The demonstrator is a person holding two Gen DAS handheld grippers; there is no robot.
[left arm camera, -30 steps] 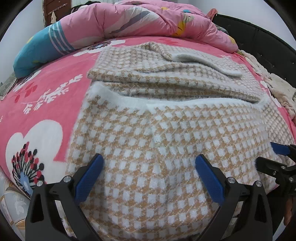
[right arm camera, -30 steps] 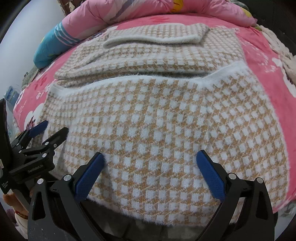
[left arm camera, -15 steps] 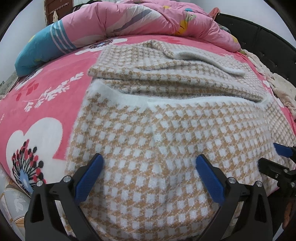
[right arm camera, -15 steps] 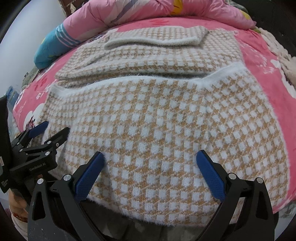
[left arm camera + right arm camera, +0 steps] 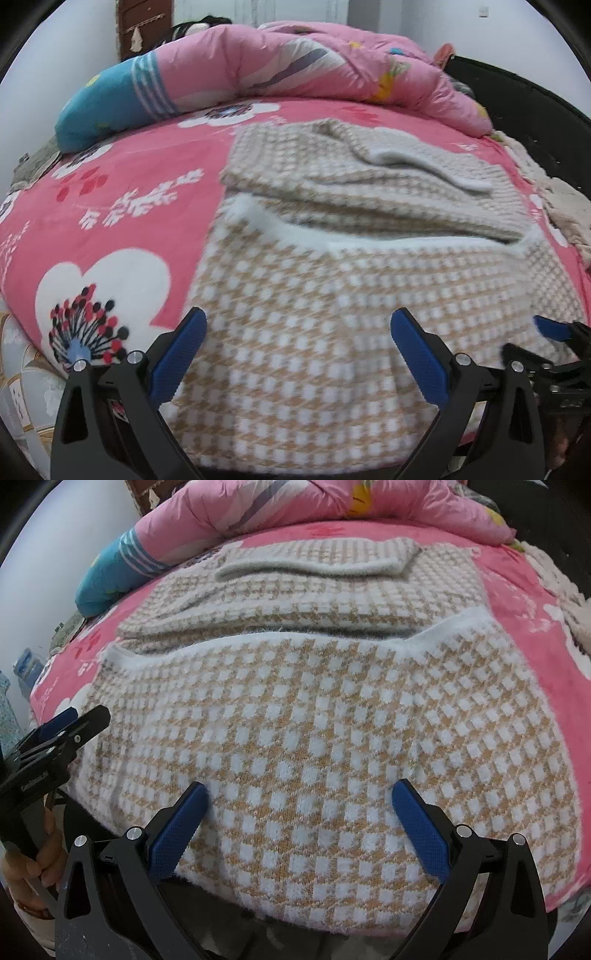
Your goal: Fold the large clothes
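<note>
Fuzzy tan-and-white checked sweater [image 5: 317,716] lies on pink floral bed [image 5: 110,206], far half bunched, white-trimmed edge across middle. Knit looks soft, thick, floppy, likely to stretch; best hold: near hem corners. Left gripper [image 5: 295,354] and right gripper [image 5: 297,819] hover wide open over near hem, holding nothing.

The sweater [image 5: 314,720] covers the near bed; the bare sheet [image 5: 122,206] on the left is free; the quilt [image 5: 280,66] blocks the far side.
</note>
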